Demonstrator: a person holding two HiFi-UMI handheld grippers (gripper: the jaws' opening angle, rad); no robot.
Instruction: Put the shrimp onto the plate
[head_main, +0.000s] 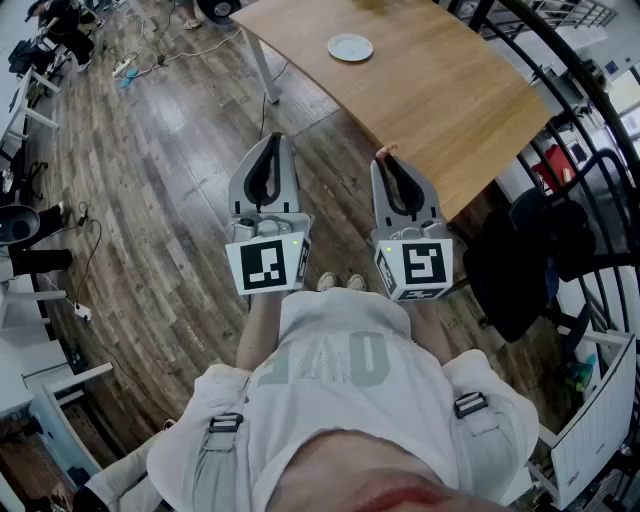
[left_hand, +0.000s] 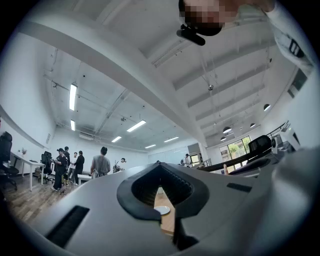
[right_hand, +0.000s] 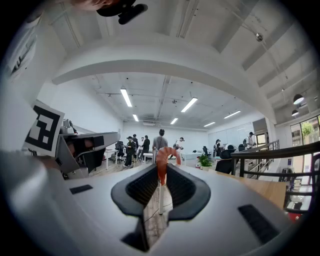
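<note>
The wooden table (head_main: 440, 90) stands ahead, well apart from both grippers. The left gripper (head_main: 272, 140) is pressed together on nothing. The right gripper (head_main: 388, 155) pinches the shrimp (right_hand: 161, 165) at its tips, its curled end poking out above them. The plate (head_main: 350, 47) sits far off on the table. The shrimp looks light, soft and probably slick, so a gentle grip on the thick body suits it best.
</note>
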